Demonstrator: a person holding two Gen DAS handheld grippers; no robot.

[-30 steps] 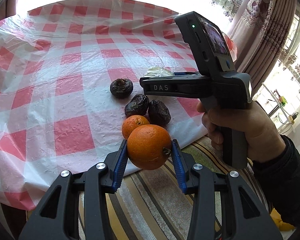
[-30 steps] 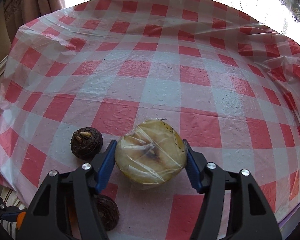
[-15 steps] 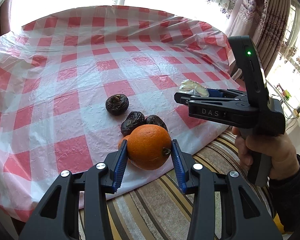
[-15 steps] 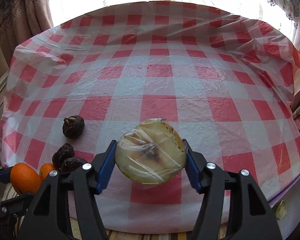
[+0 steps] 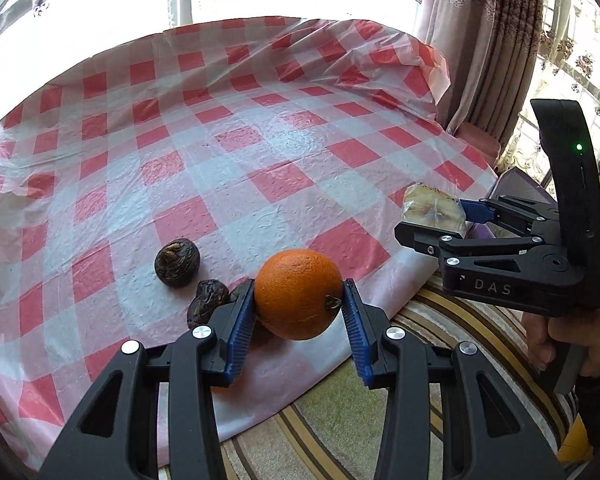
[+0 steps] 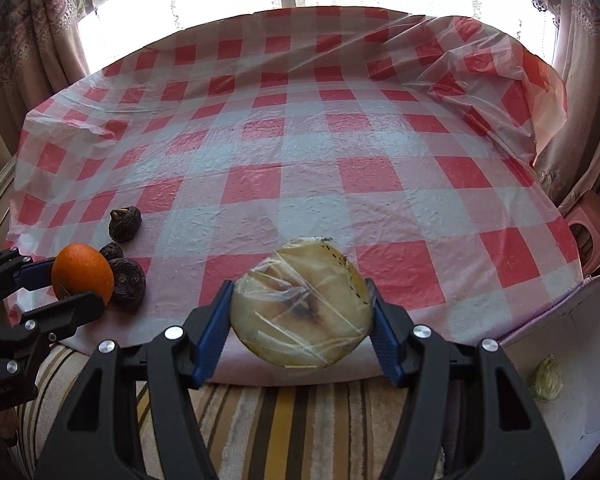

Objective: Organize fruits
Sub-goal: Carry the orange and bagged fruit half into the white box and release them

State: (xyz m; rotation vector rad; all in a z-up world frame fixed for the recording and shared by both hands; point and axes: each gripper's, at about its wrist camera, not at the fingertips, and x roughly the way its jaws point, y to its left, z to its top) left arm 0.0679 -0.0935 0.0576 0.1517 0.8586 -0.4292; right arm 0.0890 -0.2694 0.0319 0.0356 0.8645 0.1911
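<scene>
Sunlit curtains back the checked table (image 5: 228, 136). Left gripper (image 5: 299, 309) fingers clamp an orange (image 5: 298, 294) sideways, right gripper (image 6: 301, 317) fingers pinch a film-wrapped fruit (image 6: 302, 308), both held off the near edge, likely for carrying; 3 dark fruits (image 6: 127, 276) stay grouped.

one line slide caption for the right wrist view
Right gripper holds a wrapped fruit over the checked table's edge.
</scene>
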